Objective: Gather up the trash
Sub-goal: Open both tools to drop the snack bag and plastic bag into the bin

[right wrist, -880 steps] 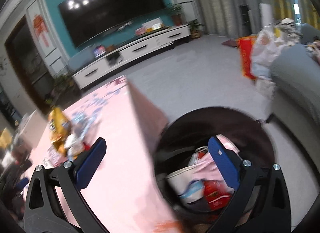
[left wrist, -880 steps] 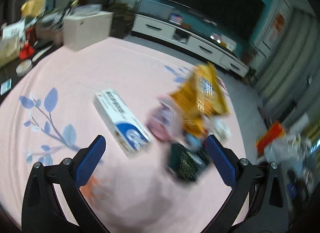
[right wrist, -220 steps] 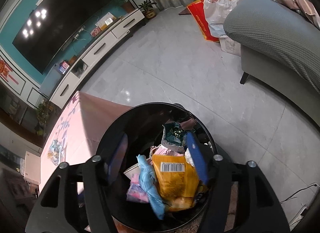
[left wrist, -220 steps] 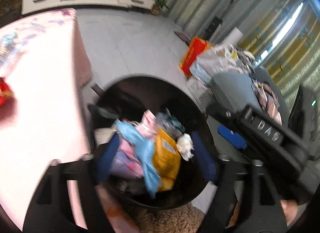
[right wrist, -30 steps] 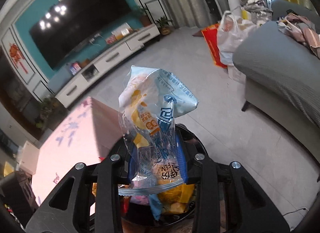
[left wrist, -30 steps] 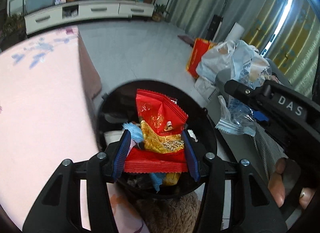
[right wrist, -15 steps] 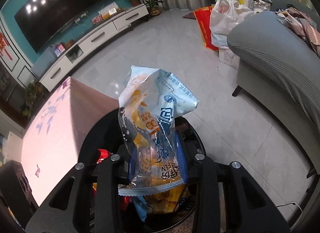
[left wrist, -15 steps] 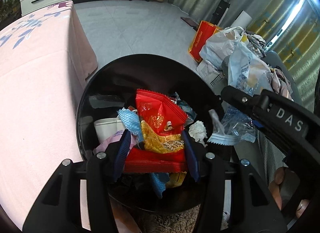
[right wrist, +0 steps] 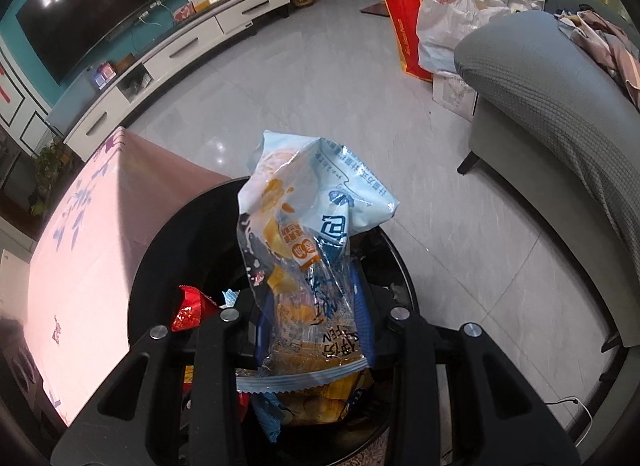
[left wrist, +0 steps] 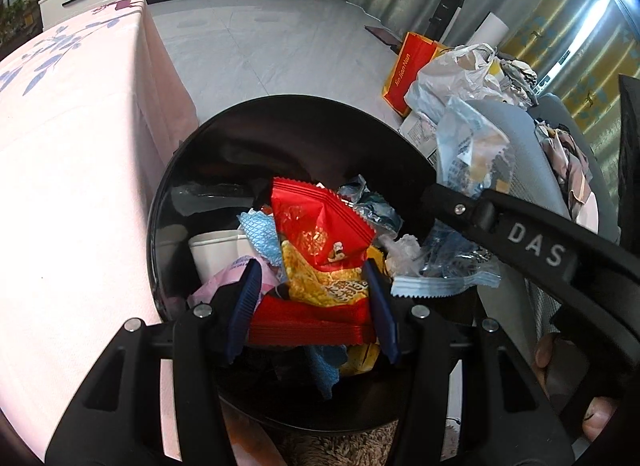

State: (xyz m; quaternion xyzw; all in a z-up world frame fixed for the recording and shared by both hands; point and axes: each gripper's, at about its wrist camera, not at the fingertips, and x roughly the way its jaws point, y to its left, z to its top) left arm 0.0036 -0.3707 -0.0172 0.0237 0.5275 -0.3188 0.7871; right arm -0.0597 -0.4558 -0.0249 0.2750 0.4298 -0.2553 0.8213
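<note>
A home living room; a wall-mounted television [right wrist: 76,5] above a white media console [right wrist: 192,45]; a grey sofa [right wrist: 560,105]; tiled floor [right wrist: 320,113]; curtains [left wrist: 560,45].

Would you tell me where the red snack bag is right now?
In the left wrist view, the red snack bag sits between the left gripper's pads, above the black trash bin.

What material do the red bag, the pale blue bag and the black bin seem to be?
Red bag: glossy plastic film, probably; it creases, and its edges are crimped. Pale blue bag: thin plastic film, partly clear. Bin: smooth, shiny black, likely plastic; it shows reflections.
</note>
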